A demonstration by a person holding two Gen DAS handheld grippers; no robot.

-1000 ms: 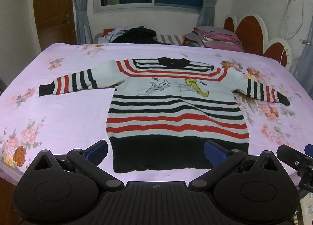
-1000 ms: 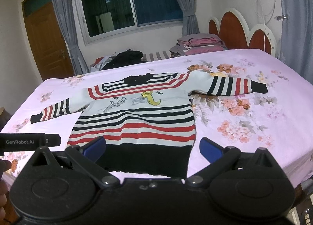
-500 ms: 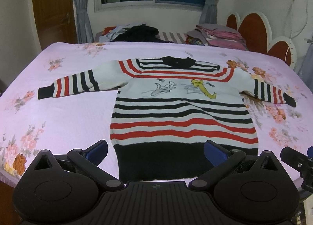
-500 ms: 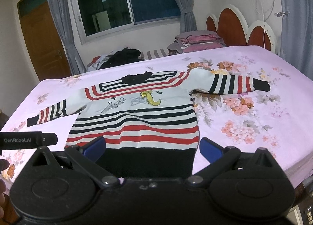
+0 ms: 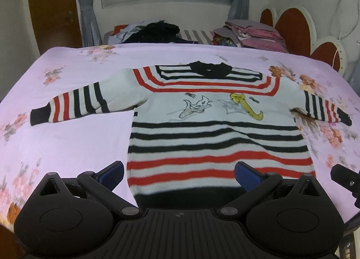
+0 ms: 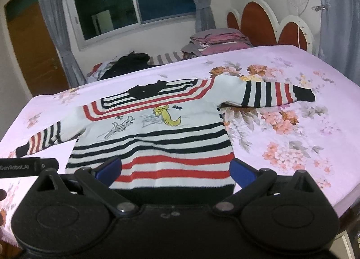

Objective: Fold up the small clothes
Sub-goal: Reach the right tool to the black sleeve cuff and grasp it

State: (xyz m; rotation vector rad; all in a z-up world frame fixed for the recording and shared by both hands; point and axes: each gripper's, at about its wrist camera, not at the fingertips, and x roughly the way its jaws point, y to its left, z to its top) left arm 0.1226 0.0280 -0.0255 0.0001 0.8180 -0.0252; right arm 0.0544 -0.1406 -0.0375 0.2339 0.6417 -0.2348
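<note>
a small striped sweater (image 5: 216, 128) is laid out flat, front up, on a pink floral bedsheet (image 5: 67, 137), filling the middle of the left wrist view. white body with black and red stripes, black collar (image 5: 210, 69) toward the top of the frame, black hem at the bottom edge right behind the gripper body. both sleeves are spread out sideways, the left sleeve (image 5: 72, 106) reaching to the middle left of the frame and the right sleeve (image 5: 324, 110) to the middle right. there's a grey cartoon cat (image 5: 195, 108) and a yellow figure (image 5: 246, 108) drawn on the chest.

left gripper (image 5: 178, 172) sits at the bottom of its frame with the blue pads (image 5: 112, 171) spread wide, nothing between them, just hanging over the lower part of the sweater. can't tell if it's touching the fabric.

right gripper (image 6: 175, 170) is the same deal in its own view, fingers wide apart and holding nothing, lower centre of the frame above the hem area. a bit of the other gripper with printed lettering pokes in at the middle left edge.

background: dark window (image 6: 135, 5) upper centre, grey curtains (image 6: 54, 25) either side, wooden door (image 6: 29, 50) upper left, red and white scalloped headboard (image 6: 267, 23) upper right, a pile of dark clothes (image 6: 130, 61) and folded pink bedding (image 6: 220, 42) at the far side of the bed.
</note>
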